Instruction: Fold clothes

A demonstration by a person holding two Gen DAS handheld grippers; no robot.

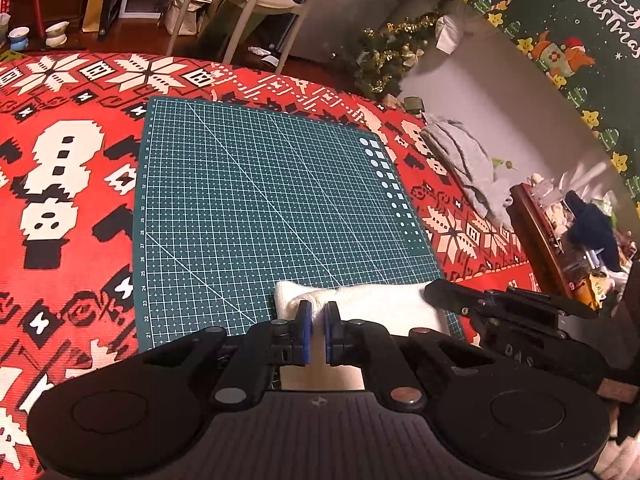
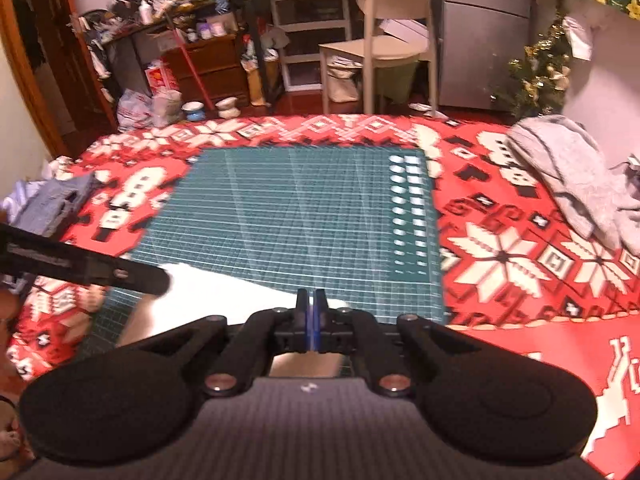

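Red tablecloth (image 2: pixel 520 320) with white snowflake and snowman print covers the work surface; green gridded cutting mat (image 1: pixel 256 200) lies on it. Beyond the far edge, dark reddish wood floor (image 2: pixel 304 102). Pale chair (image 2: pixel 384 40) stands just behind the table, grey cabinet or fridge (image 2: pixel 480 40) beside it. Cluttered desk (image 2: pixel 192 12) with brown drawers along the back wall, white drawer unit (image 2: pixel 308 40) next to it. Small decorated Christmas tree (image 2: pixel 540 72) with gold tinsel near the grey wall. Green "Merry Christmas" banner (image 1: pixel 580 20) hangs at right. Warm, dim indoor light.
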